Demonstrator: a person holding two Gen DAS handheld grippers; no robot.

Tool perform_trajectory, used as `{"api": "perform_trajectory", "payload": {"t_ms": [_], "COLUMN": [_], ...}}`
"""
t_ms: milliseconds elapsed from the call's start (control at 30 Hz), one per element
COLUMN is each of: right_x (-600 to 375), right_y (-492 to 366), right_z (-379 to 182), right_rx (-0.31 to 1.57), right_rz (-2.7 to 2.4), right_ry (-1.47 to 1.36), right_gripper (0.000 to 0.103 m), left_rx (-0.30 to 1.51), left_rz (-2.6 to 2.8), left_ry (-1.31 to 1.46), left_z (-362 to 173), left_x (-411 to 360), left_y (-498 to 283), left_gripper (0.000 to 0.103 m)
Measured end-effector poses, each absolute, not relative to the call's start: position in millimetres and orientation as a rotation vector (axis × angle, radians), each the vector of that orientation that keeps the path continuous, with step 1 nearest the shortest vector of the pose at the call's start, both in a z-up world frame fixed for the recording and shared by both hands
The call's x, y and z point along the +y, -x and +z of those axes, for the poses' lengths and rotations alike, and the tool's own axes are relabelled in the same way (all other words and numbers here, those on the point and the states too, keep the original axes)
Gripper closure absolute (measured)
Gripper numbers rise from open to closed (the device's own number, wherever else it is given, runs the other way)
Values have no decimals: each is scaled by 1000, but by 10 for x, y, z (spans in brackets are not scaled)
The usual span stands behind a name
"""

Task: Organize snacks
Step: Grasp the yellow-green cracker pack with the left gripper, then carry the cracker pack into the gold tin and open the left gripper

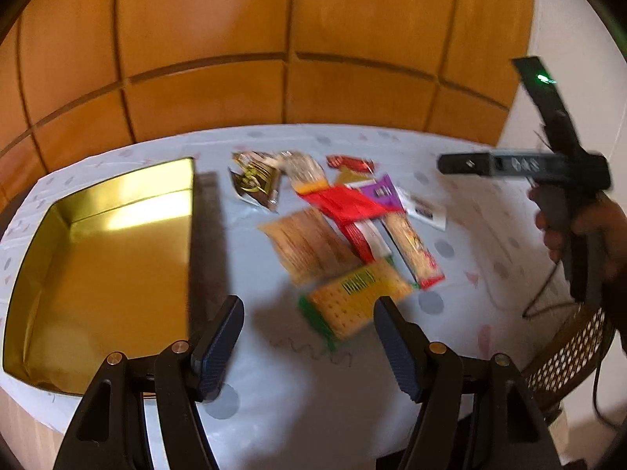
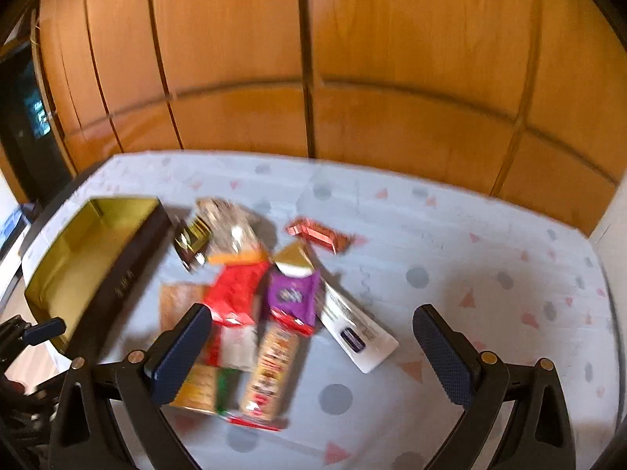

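A pile of snack packets lies on the table: a green and yellow cracker pack (image 1: 358,299), a red packet (image 1: 347,203), a purple packet (image 2: 292,293) and a white tube (image 2: 354,333). An empty gold-lined tin box (image 1: 98,258) stands left of the pile; it also shows in the right wrist view (image 2: 78,262). My left gripper (image 1: 307,333) is open and empty, just short of the cracker pack. My right gripper (image 2: 313,344) is open and empty above the near end of the pile; it shows from the side in the left wrist view (image 1: 462,164).
The table has a pale blue spotted cloth (image 2: 450,235). A wooden panelled wall (image 1: 274,39) stands behind it. A wicker chair (image 1: 568,356) is at the table's right edge. A red wrapped bar (image 2: 317,235) lies apart behind the pile.
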State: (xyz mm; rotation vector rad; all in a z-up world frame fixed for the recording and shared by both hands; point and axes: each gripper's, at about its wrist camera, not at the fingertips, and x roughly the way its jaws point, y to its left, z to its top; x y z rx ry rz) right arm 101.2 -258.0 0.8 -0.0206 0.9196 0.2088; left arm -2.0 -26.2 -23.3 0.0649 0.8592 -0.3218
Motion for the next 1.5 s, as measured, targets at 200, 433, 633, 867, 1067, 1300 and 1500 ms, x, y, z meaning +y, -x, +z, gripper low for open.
{"api": "perform_trajectory", "payload": {"t_ms": [200,433,633,867,1067,1300,1500], "right_x": [-2991,-3003,-2897,-2880,-2827,-2481,-2182], "right_y": [-1161,-1190,-1184,-1186,-1182,-1205,-1202], "right_z": [-281,-296,-320,-327,-356,-562,-796], "right_rx": [1022,1043,1058,1062,1085,1198,1269], "right_rz": [149,159,199,213,216,353,381], "right_ry": [-186,-217,-190,-203,-181,-145,-91], "right_gripper": [0,0,0,0,28,49,49], "left_rx": [921,1019,1058,1100,1058,1042,1004], "left_rz": [-443,-604,-696,-732,-709,-661,-657], "left_ry": [-90,-381,-522,-524,-378,-230,-78], "left_z": [-293,-525,-705,-891,-853,-801,-530], "left_x": [-395,-768,-1030,-1122,-962,-685,-433], "left_y": [-114,-292,-484,-652,-513,-199,-105], "left_gripper": [33,38,38,39,55,56,56]}}
